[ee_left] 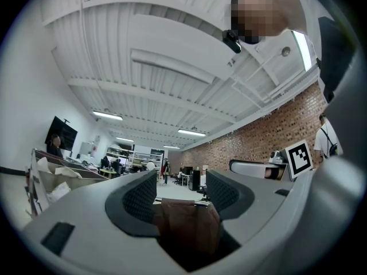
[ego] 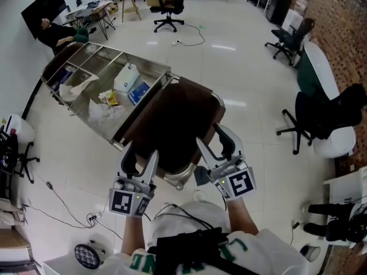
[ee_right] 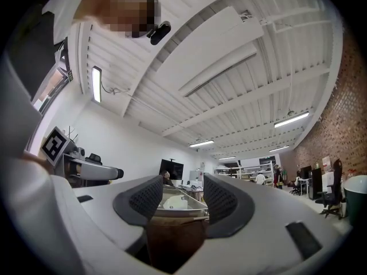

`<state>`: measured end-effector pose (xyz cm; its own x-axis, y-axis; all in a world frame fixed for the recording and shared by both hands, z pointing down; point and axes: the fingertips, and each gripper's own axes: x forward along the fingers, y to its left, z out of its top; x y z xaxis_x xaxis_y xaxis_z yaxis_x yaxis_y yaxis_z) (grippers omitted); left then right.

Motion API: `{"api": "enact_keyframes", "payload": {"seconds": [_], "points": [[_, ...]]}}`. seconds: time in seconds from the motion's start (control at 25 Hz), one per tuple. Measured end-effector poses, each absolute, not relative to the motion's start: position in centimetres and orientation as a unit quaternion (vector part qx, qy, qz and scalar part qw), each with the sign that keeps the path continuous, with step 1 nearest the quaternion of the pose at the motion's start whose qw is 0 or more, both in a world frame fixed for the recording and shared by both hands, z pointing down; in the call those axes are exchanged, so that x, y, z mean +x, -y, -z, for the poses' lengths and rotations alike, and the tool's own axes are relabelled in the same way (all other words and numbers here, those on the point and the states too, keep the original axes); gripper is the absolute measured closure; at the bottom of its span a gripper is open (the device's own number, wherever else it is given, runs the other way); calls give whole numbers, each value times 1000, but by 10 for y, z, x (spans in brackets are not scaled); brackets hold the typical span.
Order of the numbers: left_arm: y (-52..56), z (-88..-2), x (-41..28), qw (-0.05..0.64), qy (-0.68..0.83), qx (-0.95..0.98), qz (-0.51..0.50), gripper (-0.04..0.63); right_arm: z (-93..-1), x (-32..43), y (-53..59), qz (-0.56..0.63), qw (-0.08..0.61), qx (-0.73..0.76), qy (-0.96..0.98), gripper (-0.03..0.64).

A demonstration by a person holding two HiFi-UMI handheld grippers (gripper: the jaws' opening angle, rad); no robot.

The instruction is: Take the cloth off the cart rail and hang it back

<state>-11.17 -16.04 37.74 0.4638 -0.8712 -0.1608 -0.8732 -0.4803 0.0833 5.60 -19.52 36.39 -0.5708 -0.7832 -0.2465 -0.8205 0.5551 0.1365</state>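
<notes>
A dark brown cloth (ego: pixel 172 122) hangs over the rail (ego: pixel 219 99) at the near end of a steel cart (ego: pixel 137 62). Both grippers are held up at the cloth's lower part, jaws pointing at it. My left gripper (ego: pixel 140 152) is at its lower left edge, open. My right gripper (ego: pixel 209 133) is at its right edge, also open. In the left gripper view the cloth (ee_left: pixel 186 228) drapes from the rail (ee_left: pixel 179 202) just beyond the spread jaws (ee_left: pixel 180 185). In the right gripper view the cloth (ee_right: pixel 175 239) sits low between the wide jaws (ee_right: pixel 182 191), untouched by the pads.
The cart's compartments hold a white bottle (ego: pixel 126 78), a blue packet (ego: pixel 139 91) and crumpled plastic (ego: pixel 103 110). Office chairs (ego: pixel 312 116) stand at the right and another chair (ego: pixel 168 10) at the back. Cables (ego: pixel 63 205) run over the floor at the left. A person (ego: pixel 57 33) sits far left.
</notes>
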Motion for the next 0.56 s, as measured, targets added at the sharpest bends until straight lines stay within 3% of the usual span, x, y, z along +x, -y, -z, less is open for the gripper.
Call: {"api": "enact_keyframes", "payload": {"seconds": [0.56], "points": [[147, -383, -118, 5, -506, -858, -89, 334, -371, 41, 180, -103, 72, -454, -882, 373]]}}
